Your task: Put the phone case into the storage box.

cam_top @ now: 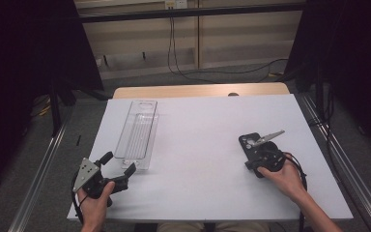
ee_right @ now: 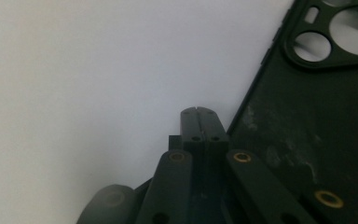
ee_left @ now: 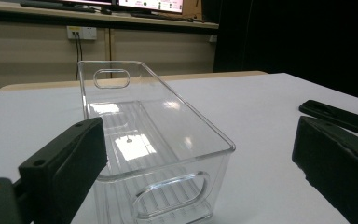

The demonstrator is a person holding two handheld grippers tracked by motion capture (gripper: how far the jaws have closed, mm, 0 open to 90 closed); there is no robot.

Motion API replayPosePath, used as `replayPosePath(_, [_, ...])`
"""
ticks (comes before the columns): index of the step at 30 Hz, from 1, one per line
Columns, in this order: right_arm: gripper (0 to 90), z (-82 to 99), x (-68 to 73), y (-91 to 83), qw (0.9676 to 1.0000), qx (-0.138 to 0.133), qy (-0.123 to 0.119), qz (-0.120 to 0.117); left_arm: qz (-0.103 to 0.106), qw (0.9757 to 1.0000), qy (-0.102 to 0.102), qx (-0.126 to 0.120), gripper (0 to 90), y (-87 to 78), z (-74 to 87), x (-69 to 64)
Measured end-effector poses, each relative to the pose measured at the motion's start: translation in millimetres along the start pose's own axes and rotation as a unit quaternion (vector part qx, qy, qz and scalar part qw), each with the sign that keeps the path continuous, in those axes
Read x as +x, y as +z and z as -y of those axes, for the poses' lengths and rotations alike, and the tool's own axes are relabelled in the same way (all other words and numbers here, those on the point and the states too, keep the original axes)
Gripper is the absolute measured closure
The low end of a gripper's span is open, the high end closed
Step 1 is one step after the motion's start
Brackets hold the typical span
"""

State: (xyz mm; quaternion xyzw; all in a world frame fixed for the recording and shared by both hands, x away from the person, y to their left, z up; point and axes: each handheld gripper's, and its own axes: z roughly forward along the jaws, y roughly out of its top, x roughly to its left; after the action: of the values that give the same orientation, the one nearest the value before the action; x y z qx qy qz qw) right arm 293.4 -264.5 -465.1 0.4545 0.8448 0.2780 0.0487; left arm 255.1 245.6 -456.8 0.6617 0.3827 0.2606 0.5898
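Hands, two, at the near edge of the table (cam_top: pixel 198 193) in the high view: left gripper (cam_top: pixel 121 167) with jaws spread wide and empty, just beside the near end of one clear plastic bin (cam_top: pixel 137 133) lying lengthwise toward the far-left corner; right gripper (cam_top: pixel 249 145) over one black phone case (cam_top: pixel 249 141) toward the right edge. Left gripper view: open jaws frame the bin's (ee_left: pixel 154 154) near end, bin empty, phone case (ee_left: pixel 331 114) well apart at the right. Right gripper view: jaws pressed together with nothing between them, tips at the case's (ee_right: pixel 317 135) long edge, camera cutouts visible. Step in hand, by judgement: approaching the case for pickup. Next move calls for parting the jaws and straddling the case's edge.
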Motion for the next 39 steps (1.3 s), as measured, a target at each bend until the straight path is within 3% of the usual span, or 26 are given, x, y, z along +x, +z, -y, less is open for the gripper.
replayPosePath(9, [90.0, 13.9, -5.6, -8.4, 0.9997, -0.016, 0.012, 0.015, 0.002, 1.0000, -0.002, 0.000, 3.1, 0.1, 0.2, -0.6])
replayPosePath(12, [90.0, 18.0, -11.0, -8.7, 0.9994, -0.031, 0.013, 0.006, 0.003, 1.0000, 0.003, 0.003, 3.1, -0.6, 0.2, 0.5])
replayPosePath(13, [90.0, 19.3, -11.6, -9.3, 0.9993, -0.033, 0.018, 0.005, 0.002, 1.0000, -0.005, -0.001, 3.1, 0.3, 0.4, -0.4])
replayPosePath(18, [90.0, 22.1, -16.2, -11.6, 0.9990, -0.038, 0.022, 0.013, 0.006, 1.0000, 0.003, 0.004, 3.2, -0.8, 0.7, -0.2])
replayPosePath(22, [90.0, 22.8, -16.2, -12.3, 0.9988, -0.037, 0.026, 0.017, 0.004, 1.0000, -0.002, 0.002, 3.2, 0.2, 1.3, 0.0])
replayPosePath(26, [90.0, 23.1, -16.9, -11.5, 0.9987, -0.043, 0.021, 0.017, 0.010, 0.9999, 0.001, 0.004, 3.2, -1.1, 0.7, -1.0])
replayPosePath(32, [90.0, 24.9, -15.9, -12.8, 0.9985, -0.043, 0.022, 0.025, 0.004, 1.0000, -0.002, -0.004, 3.2, -4.0, -0.3, 0.3])
replayPosePath(39, [85.9, 27.5, -14.9, -19.6, 0.9971, -0.074, 0.016, 0.014, 0.001, 1.0000, -0.001, -0.005, 3.1, -6.3, -0.8, 0.8])
